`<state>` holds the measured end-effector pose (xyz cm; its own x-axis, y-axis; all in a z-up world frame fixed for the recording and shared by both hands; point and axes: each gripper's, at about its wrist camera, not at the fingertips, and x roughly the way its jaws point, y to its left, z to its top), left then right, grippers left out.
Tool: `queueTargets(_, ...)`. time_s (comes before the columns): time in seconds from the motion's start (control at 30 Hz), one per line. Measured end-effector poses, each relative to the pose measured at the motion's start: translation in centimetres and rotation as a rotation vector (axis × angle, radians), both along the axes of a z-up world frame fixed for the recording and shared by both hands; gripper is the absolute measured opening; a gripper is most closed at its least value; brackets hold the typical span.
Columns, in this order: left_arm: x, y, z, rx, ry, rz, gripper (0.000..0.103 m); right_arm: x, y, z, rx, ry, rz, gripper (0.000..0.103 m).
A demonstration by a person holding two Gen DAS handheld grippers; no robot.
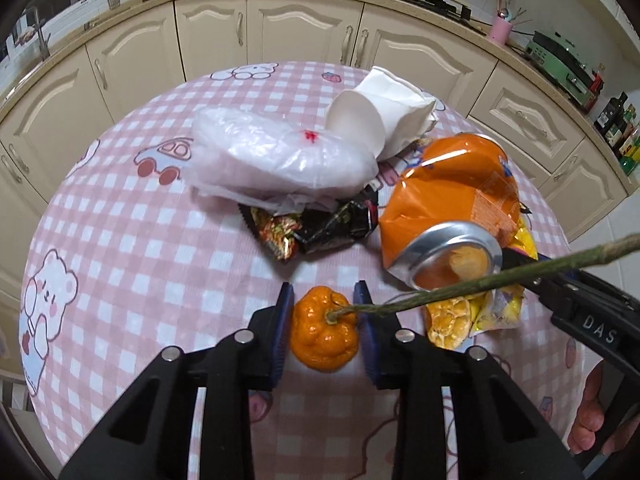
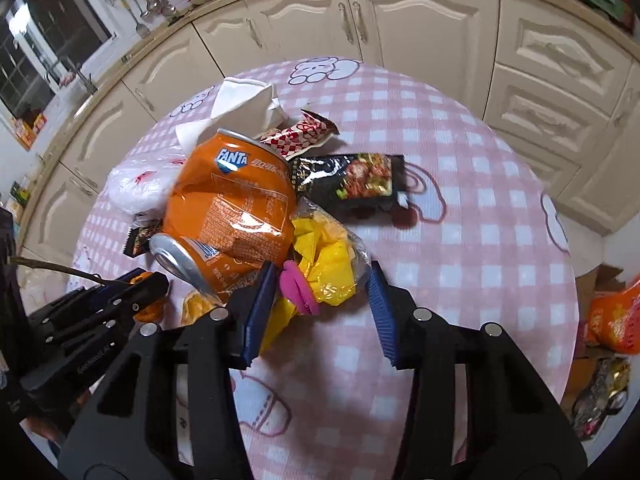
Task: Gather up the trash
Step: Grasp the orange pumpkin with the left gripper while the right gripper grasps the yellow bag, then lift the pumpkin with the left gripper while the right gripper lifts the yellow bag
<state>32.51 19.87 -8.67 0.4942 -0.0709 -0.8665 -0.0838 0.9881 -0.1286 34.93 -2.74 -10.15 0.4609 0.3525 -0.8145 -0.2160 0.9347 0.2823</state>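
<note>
A small orange mandarin (image 1: 324, 332) with a long green twig (image 1: 500, 276) sits between the blue pads of my left gripper (image 1: 324, 288), which is shut on it. In the right wrist view, my right gripper (image 2: 323, 270) is shut on a clear bag of yellow and pink scraps (image 2: 328, 264). A crushed orange Fanta can (image 2: 228, 208) lies just left of that bag. A piece of orange peel (image 1: 448, 320) lies under the can's rim. My right gripper (image 1: 560, 292) appears at the right edge of the left wrist view.
A white plastic bag (image 1: 280, 156), a paper cup (image 1: 356, 120), a napkin (image 1: 404, 108), a dark snack wrapper (image 2: 352, 180) and a red-white wrapper (image 2: 304, 132) lie on the pink checked tablecloth (image 2: 460, 280). A box of trash (image 2: 612, 320) stands on the floor at right. Cream cabinets (image 1: 304, 32) run behind.
</note>
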Motion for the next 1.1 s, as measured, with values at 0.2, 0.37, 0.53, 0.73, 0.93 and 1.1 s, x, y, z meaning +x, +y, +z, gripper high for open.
queueTargets(0.2, -1.3, -0.5, 0.3, -0.002, -0.001, 0.010, 0.030, -2.5, -1.5, 0.6, 0.011, -0.023, 0.011, 0.044)
queueTargets(0.37, -3.0, -1.8, 0.9, 0.000, -0.025, 0.000, 0.030, -4.0, -2.9, 1.3, 0.026, -0.040, 0.010, 0.044)
queueTargets(0.53, -4.5, -3.2, 2.2, 0.002, -0.056, -0.014, 0.030, -5.4, -4.3, 1.8, 0.034, -0.053, 0.004, 0.044)
queueTargets(0.73, -5.9, -5.0, 4.3, -0.003, -0.107, -0.044, 0.030, -7.1, -5.0, 2.6, 0.024, -0.087, 0.009, 0.044)
queueTargets(0.93, -6.9, -6.4, 4.9, -0.013, -0.116, -0.072, 0.030, -8.2, -5.0, 1.0, -0.079, -0.077, 0.037, 0.050)
queueTargets(1.1, -7.4, -7.1, 4.4, -0.027, -0.100, -0.081, 0.030, -8.4, -5.4, -0.8, -0.085, -0.122, 0.058, 0.063)
